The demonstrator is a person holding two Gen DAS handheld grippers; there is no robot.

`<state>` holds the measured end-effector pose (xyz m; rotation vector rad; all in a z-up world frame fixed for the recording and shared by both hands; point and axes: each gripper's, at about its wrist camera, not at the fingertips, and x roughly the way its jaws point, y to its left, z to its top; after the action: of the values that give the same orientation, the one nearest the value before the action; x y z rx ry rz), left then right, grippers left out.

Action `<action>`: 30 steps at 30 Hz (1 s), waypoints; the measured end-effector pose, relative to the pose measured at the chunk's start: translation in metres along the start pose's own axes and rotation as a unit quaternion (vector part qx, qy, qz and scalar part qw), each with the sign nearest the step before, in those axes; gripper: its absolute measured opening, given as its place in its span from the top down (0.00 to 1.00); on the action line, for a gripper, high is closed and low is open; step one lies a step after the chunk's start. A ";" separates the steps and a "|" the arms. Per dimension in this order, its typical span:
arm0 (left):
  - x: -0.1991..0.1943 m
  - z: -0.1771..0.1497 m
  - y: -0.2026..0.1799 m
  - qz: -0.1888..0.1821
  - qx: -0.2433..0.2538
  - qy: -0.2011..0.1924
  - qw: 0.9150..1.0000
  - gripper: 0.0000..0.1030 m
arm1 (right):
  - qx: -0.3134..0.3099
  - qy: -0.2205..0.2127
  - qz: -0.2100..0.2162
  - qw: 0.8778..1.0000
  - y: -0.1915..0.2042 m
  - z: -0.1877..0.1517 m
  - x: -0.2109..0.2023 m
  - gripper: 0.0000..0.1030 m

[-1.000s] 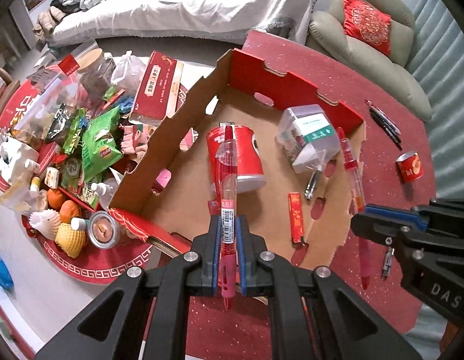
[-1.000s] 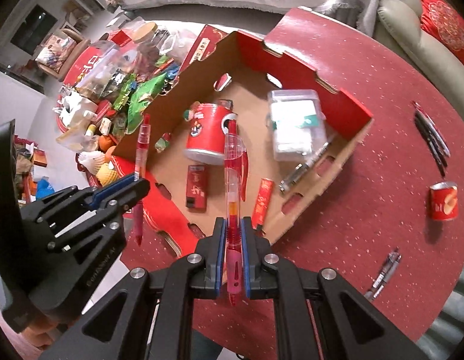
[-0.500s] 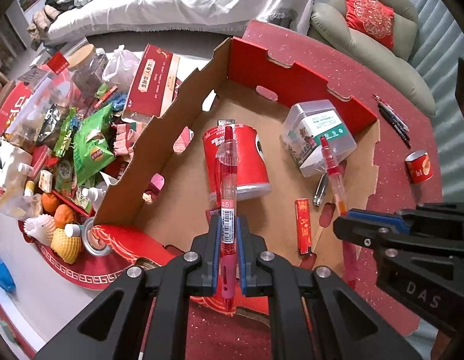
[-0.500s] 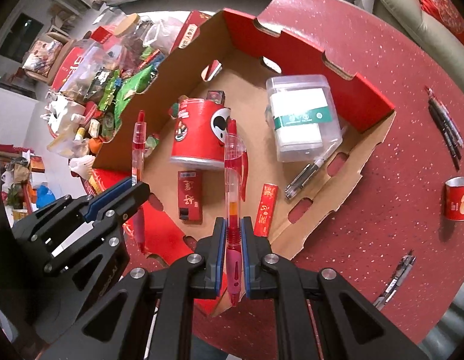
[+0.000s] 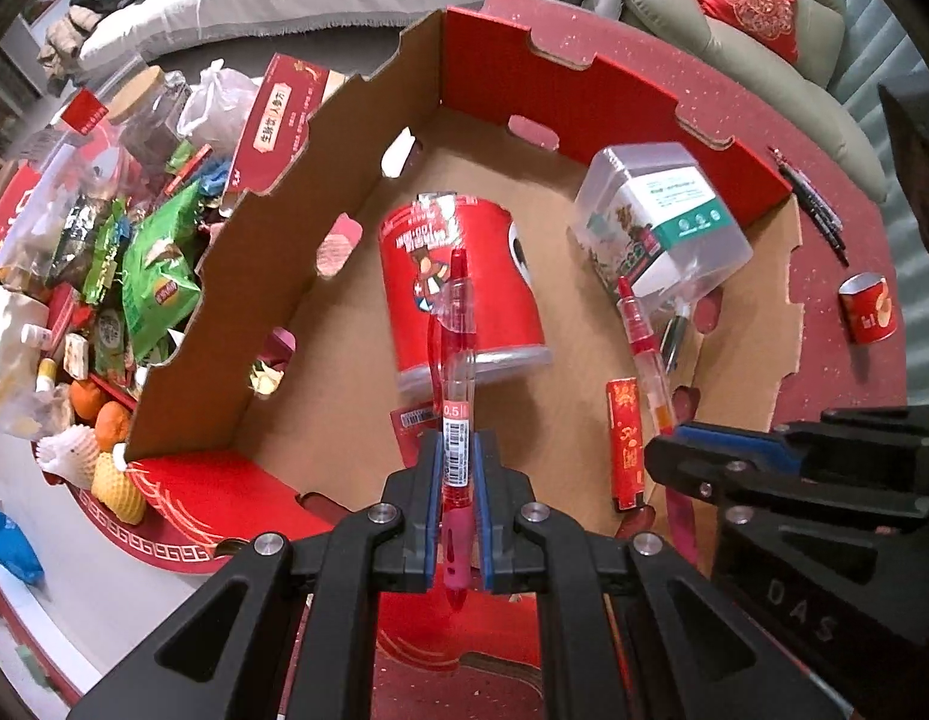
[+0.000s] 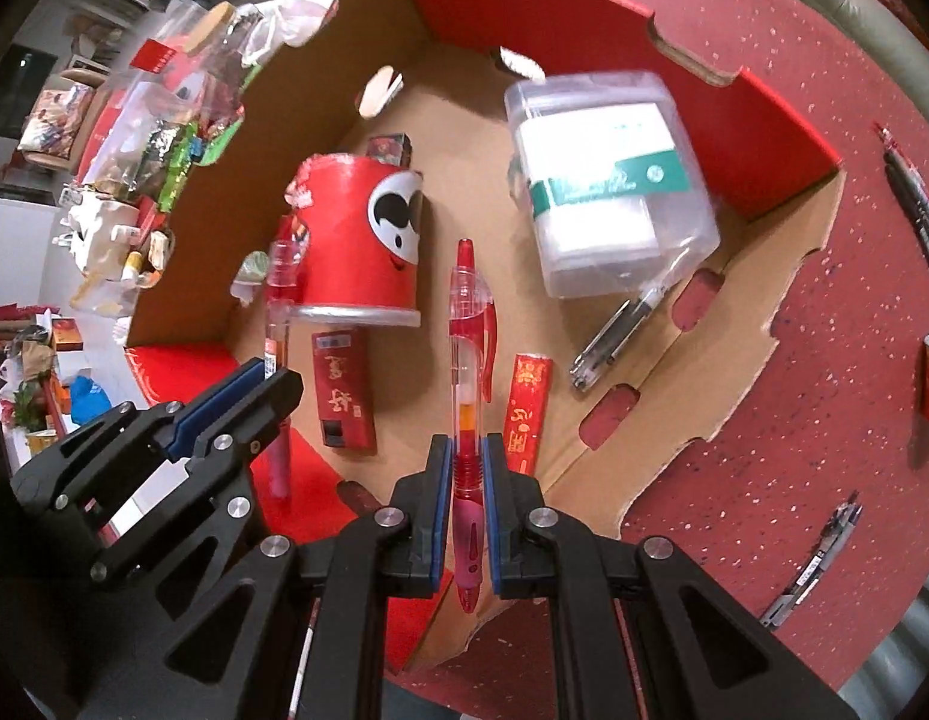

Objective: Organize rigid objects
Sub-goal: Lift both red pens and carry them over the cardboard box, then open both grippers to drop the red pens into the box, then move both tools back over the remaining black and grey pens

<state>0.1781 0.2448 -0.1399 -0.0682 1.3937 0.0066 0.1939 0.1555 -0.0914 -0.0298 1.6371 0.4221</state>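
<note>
My left gripper (image 5: 454, 474) is shut on a red gel pen (image 5: 455, 330) and holds it above the near side of the cardboard box (image 5: 284, 276). My right gripper (image 6: 464, 468) is shut on a second red pen (image 6: 467, 324), also over the box (image 6: 782, 294). Each gripper shows in the other's view, the right one (image 5: 704, 450) and the left one (image 6: 266, 384). In the box lie a red can (image 5: 464, 276), a clear plastic container (image 6: 608, 180), a silver pen (image 6: 614, 336) and small red packets (image 6: 341, 396).
Black pens (image 6: 914, 198), a small red can (image 5: 866, 306) and a loose pen (image 6: 818, 564) lie on the red table outside the box. Snack bags, jars and fruit (image 5: 104, 276) crowd a lower table at the left. A sofa (image 5: 764, 30) stands behind.
Both grippers have moved forward and lower over the box with their pens still held. The right gripper has closed in towards the left one.
</note>
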 end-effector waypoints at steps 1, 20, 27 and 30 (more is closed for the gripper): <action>0.002 0.000 0.000 0.001 0.001 0.002 1.000 0.90 | -0.002 0.003 -0.001 1.000 0.000 0.000 0.003 0.89; 0.019 -0.004 0.000 0.042 0.009 0.024 0.999 0.26 | 0.000 0.029 -0.012 0.999 -0.009 0.002 0.017 0.80; 0.021 -0.005 0.013 0.024 -0.013 0.042 0.999 0.00 | 0.012 -0.008 0.029 0.999 -0.014 0.004 -0.002 0.04; 0.017 -0.004 0.013 0.017 -0.011 0.030 0.999 0.00 | 0.003 -0.021 0.012 1.000 -0.007 0.005 -0.012 0.02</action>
<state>0.1766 0.2573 -0.1582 -0.0645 1.4552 0.0480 0.2022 0.1480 -0.0819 0.0039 1.5988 0.4328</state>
